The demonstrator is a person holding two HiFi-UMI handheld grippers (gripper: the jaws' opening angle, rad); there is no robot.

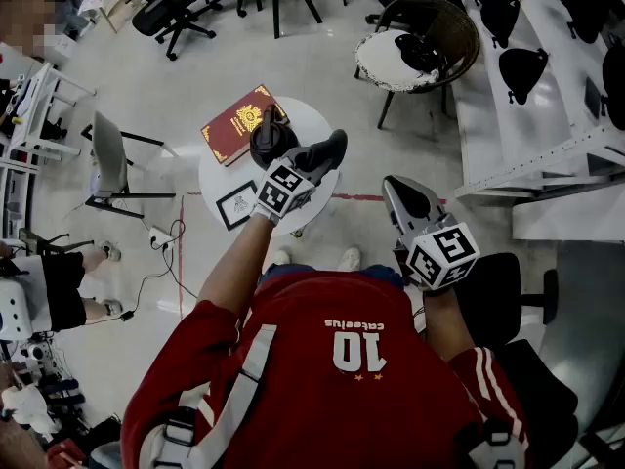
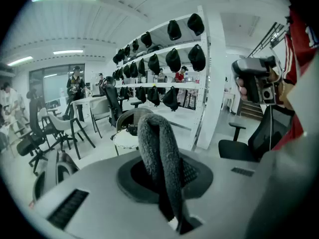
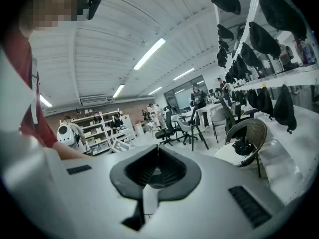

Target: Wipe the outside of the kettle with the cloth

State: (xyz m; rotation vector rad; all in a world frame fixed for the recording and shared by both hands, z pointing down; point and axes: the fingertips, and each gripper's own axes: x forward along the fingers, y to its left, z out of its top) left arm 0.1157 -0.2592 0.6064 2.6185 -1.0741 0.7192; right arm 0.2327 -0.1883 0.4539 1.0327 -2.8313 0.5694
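**Cloth in the fingers, ready to wipe the kettle**

Standing over a round white desk (image 1: pixel 312 125) with a red book (image 1: pixel 237 125) and a dark kettle (image 1: pixel 271 140) on it. Looks like the very start of the wiping, with no rubbing to be seen yet.

Pinching a thick grey cloth (image 2: pixel 159 153) tight in the fingers of the left gripper (image 1: pixel 327 152). Holding it up just beside the kettle, on the kettle's right in the head view. Hard to tell if touching or not.

Holding the right gripper (image 3: pixel 155 176) back near the body, well apart from the kettle, with its fingers pressed together on nothing.

Next, most likely: bring the cloth against the kettle's side and rub all round it. Push softly, so as not to tip the kettle or slide it into the book.
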